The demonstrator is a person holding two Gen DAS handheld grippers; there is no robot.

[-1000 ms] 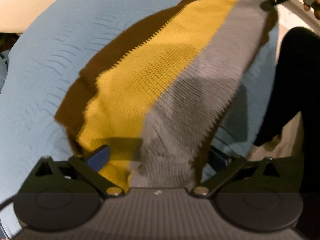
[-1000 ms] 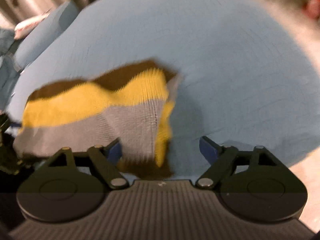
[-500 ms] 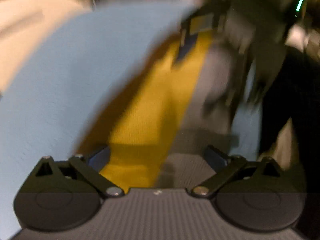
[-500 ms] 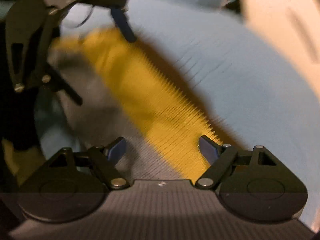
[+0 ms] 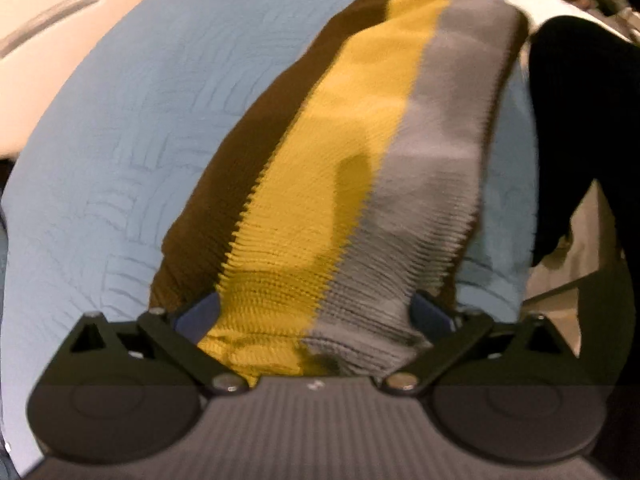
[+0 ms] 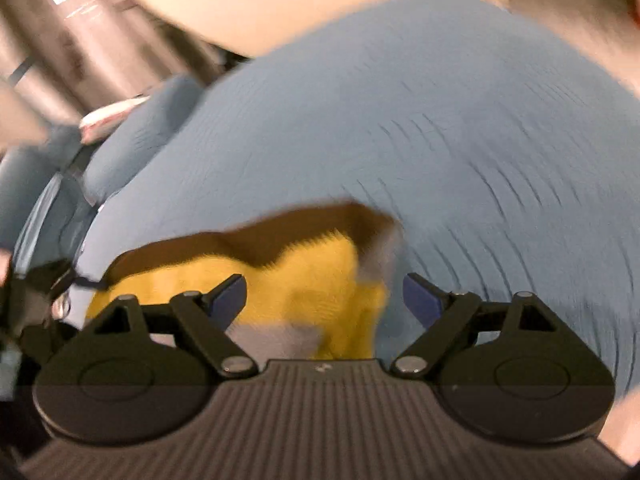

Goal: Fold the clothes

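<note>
A knit garment (image 5: 352,168) with brown, yellow and grey stripes lies stretched out on a blue bedspread (image 5: 140,140). Its near end runs between the fingers of my left gripper (image 5: 314,312), which stands open, with the blue pads wide apart on either side of the cloth. In the right wrist view, the far end of the garment (image 6: 304,280) has a turned-over corner. It lies under and between the fingers of my right gripper (image 6: 324,298), whose jaws are opening without pressing on it. The picture there is blurred.
A person's dark-clothed leg (image 5: 580,120) stands close to the bed on the right of the left wrist view. A blue pillow (image 6: 132,132) lies at the bed's left in the right wrist view. A pale wall or headboard (image 6: 280,4) rises behind it.
Half a second ago the right gripper hung close over the cloth in front of the left one. It has now drawn back to the garment's far end, and the cloth lies flatter and longer.
</note>
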